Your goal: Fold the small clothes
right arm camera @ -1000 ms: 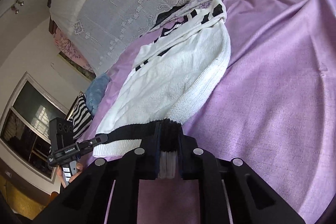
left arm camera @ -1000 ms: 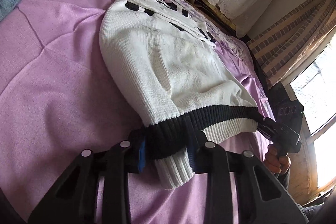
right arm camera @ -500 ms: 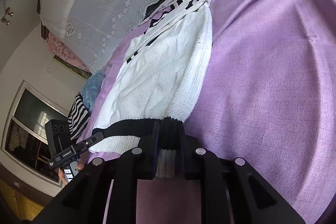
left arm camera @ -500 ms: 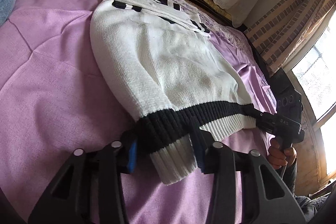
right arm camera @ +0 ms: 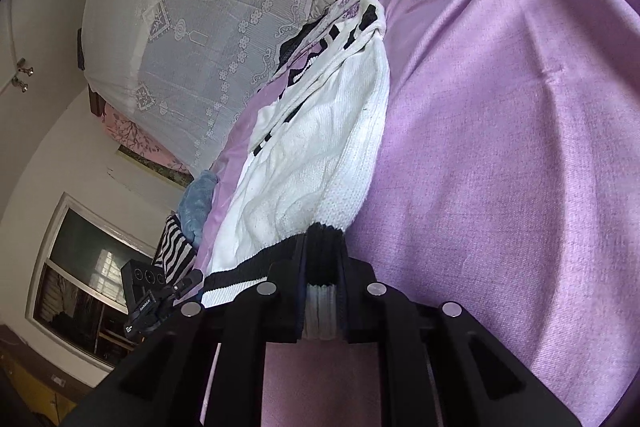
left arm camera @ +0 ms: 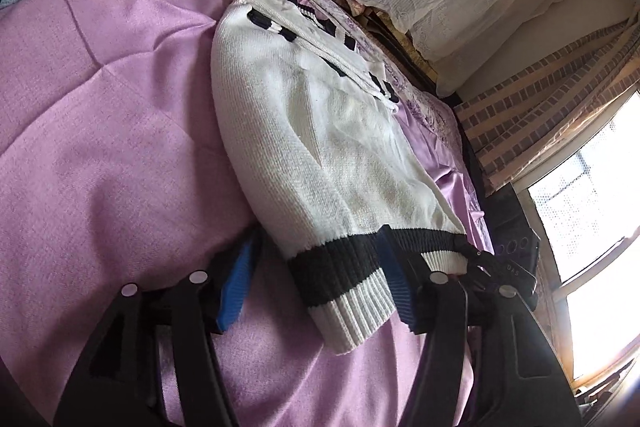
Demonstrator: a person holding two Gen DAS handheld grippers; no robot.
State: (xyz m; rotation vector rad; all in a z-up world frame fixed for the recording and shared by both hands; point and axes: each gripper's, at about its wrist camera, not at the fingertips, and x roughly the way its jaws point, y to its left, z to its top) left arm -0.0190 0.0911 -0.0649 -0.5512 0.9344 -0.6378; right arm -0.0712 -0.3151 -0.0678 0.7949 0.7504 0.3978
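**White sweater is down, one side let go**

White and black, the sweater (left arm camera: 320,131) lies long on the purple bed cover (left arm camera: 100,147), with its neck far from you and its ribbed hem (left arm camera: 344,279) close to you. It looks folded along its length already.

Your left gripper (left arm camera: 316,287) has just been opening. Its blue pads (left arm camera: 236,283) now stand spread on each side of the hem corner and do not press it. A second ago they were squeezed onto that black band. The hem has also sunk lower onto the cover since then.

Your right gripper (right arm camera: 322,291) is pressed together and pinching the other end of the hem (right arm camera: 324,255), just as it did a second ago. You can see the ribs bunched up between its pads.

You seem to be at the laying-down step of a fold. Next, you will likely need to let go on the right too, then pull both grippers back without dragging the knit. After that, the hem end may need to go up over the neck end. Soft knit slides easily, so go slowly.
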